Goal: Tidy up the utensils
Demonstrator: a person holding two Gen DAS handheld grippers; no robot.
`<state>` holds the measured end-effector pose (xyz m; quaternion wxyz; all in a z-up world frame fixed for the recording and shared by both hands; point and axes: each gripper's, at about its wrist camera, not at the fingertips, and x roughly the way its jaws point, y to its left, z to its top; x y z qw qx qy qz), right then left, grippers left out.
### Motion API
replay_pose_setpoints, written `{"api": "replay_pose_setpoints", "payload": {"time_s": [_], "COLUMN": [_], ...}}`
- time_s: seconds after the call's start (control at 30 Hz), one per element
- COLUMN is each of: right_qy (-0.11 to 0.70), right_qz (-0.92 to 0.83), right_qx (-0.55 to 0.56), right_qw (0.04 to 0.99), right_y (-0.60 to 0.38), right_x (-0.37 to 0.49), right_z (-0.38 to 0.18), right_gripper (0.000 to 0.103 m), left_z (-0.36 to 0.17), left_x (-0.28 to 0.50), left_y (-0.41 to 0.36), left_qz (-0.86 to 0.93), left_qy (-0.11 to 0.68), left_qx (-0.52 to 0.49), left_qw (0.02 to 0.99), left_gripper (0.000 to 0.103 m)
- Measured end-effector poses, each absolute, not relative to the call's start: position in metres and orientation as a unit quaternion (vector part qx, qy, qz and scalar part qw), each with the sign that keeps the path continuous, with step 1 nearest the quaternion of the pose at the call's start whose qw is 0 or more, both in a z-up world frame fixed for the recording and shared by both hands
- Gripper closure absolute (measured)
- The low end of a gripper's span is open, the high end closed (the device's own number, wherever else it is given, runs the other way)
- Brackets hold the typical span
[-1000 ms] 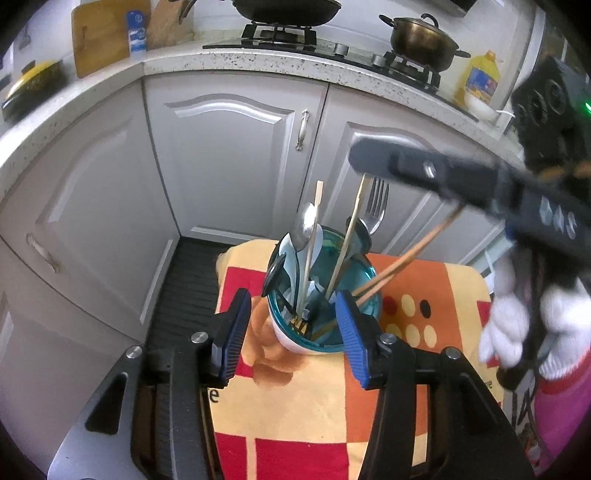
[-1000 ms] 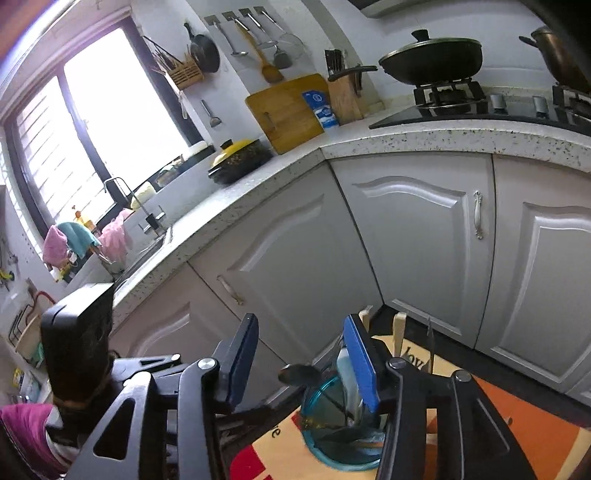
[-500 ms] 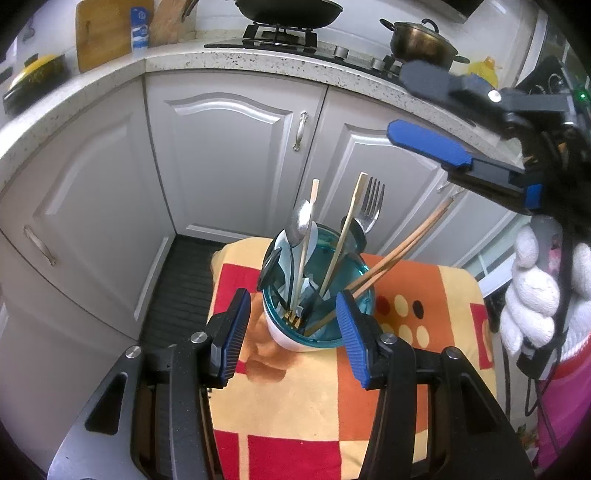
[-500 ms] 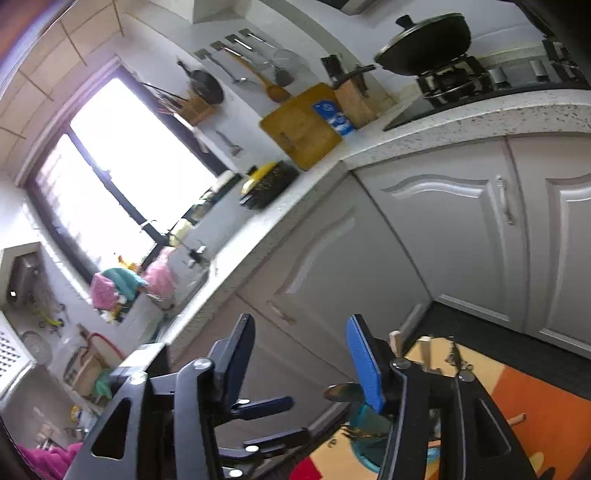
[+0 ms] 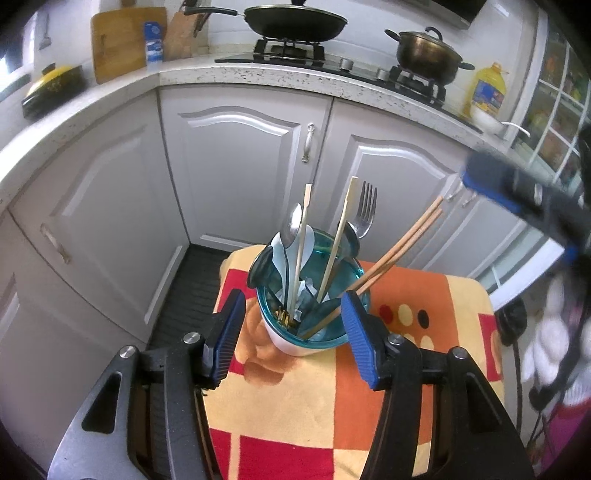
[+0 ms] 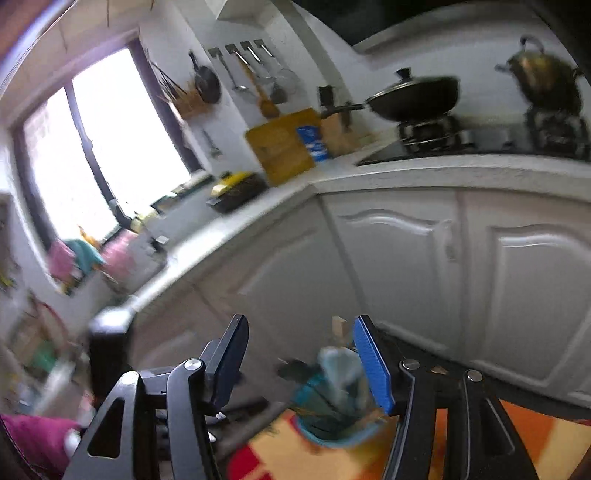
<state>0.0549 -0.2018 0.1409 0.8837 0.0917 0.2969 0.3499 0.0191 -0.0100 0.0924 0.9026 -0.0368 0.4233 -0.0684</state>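
Observation:
A teal-rimmed utensil holder [image 5: 306, 328] stands on an orange, red and yellow cloth [image 5: 406, 332]. It holds a metal fork [image 5: 364, 210], a metal spoon [image 5: 294, 225], pale chopsticks [image 5: 341, 236], two brown chopsticks [image 5: 402, 243] leaning right, and dark spoons. My left gripper [image 5: 295, 336] is open and empty, its pads on either side of the holder's near side. My right gripper [image 6: 301, 363] is open and empty, above and to the right of the holder [image 6: 332, 406]; it also shows in the left wrist view [image 5: 517, 192].
White cabinet doors [image 5: 236, 166] stand behind the cloth-covered surface, under a speckled counter [image 5: 258, 75] with a wok [image 5: 295, 20], a pot [image 5: 424, 51] and an oil bottle [image 5: 484, 92]. A dark floor mat [image 5: 184, 288] lies at the left.
My right gripper has swung away to the right and lower, and its view is blurred with motion. My left gripper and the holder have stayed put.

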Motion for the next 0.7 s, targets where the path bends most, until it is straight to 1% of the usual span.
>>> {"api": "replay_pose_setpoints", "payload": {"time_s": [0.13, 0.23, 0.5, 0.7], "right_qy": [0.315, 0.319, 0.326, 0.323], "right_qz": [0.287, 0.255, 0.197, 0.176], "right_qx": [0.036, 0.013, 0.028, 0.033], "right_qw": [0.904, 0.913, 0.924, 0.929], "right_y": [-0.205, -0.206, -0.218, -0.22], "right_x": [0.036, 0.025, 0.007, -0.006], "right_z": [0.126, 0.117, 0.105, 0.109], "right_gripper": [0.042, 0.042, 0.041, 0.04], "left_z": [0.087, 0.083, 0.087, 0.094], "left_x": [0.013, 0.008, -0.009, -0.017], "left_y": [-0.019, -0.028, -0.04, -0.038], "left_qz": [-0.045, -0.031, -0.023, -0.011], "left_qy": [0.42, 0.422, 0.403, 0.393], "left_qx": [-0.031, -0.017, -0.016, -0.029], "left_qw": [0.906, 0.906, 0.915, 0.919], "left_gripper": [0.05, 0.05, 0.049, 0.049]}}
